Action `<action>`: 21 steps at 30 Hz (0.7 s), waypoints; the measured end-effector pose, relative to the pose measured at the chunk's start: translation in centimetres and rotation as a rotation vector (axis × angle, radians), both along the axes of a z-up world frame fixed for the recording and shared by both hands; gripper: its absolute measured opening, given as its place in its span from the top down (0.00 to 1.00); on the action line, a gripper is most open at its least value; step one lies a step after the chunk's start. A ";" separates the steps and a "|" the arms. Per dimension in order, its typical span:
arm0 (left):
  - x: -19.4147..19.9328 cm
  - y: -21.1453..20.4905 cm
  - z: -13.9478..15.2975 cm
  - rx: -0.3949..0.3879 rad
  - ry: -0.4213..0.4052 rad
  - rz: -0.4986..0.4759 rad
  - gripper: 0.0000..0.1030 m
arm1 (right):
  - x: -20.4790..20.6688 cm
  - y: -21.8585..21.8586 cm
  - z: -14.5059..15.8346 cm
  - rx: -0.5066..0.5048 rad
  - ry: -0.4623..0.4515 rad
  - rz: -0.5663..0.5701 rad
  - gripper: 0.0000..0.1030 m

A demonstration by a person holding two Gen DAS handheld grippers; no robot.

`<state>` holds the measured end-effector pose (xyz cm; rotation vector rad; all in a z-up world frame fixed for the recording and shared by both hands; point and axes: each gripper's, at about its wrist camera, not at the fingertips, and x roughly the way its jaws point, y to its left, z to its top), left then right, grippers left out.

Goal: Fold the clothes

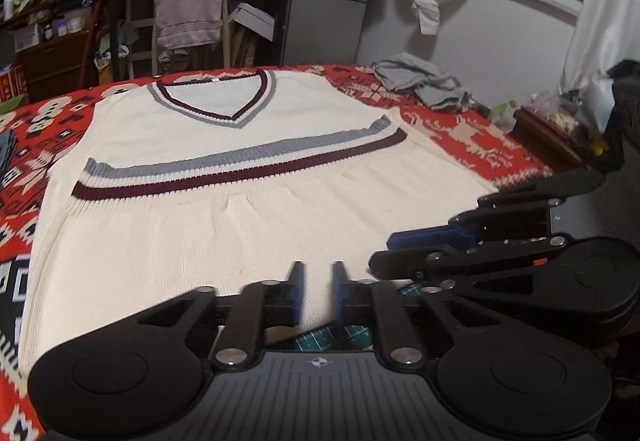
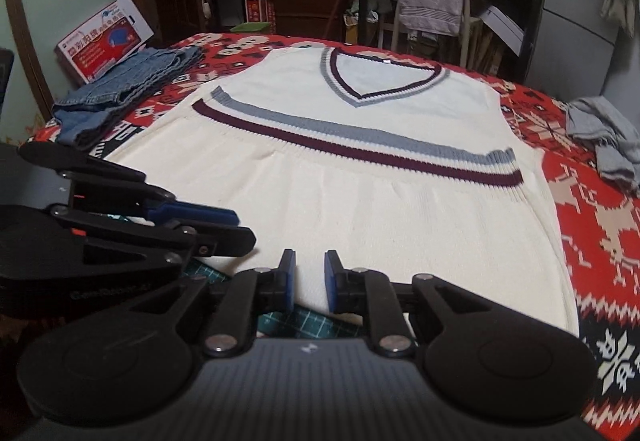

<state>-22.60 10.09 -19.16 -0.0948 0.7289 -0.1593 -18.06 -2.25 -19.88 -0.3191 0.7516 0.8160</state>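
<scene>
Your left gripper (image 1: pixel 318 269) and right gripper (image 2: pixel 310 257) both have fingers apart, holding nothing, poised side by side at the near hem of the cream vest (image 1: pixel 240 209). It lies flat, neckline away, on the red patterned cloth (image 1: pixel 460 129). Jeans (image 2: pixel 128 89) left, grey garment (image 1: pixel 420 81) right.

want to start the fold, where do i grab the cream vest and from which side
Probably the near hem of the cream vest, coming from the front edge where both grippers already sit. It lies flat with the V-neck far away, and the hem is the closest free edge. Left gripper and right gripper are open there.
</scene>
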 end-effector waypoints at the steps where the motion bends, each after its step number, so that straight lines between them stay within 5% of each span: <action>1: 0.2 0.1 -0.3 -0.005 0.010 -0.002 0.93 | 0.0 0.2 -0.2 -0.009 0.000 0.008 0.84; 21: -0.6 0.2 -0.3 -0.052 0.052 -0.037 0.96 | -1.3 -0.5 -0.1 -0.013 0.025 0.066 0.96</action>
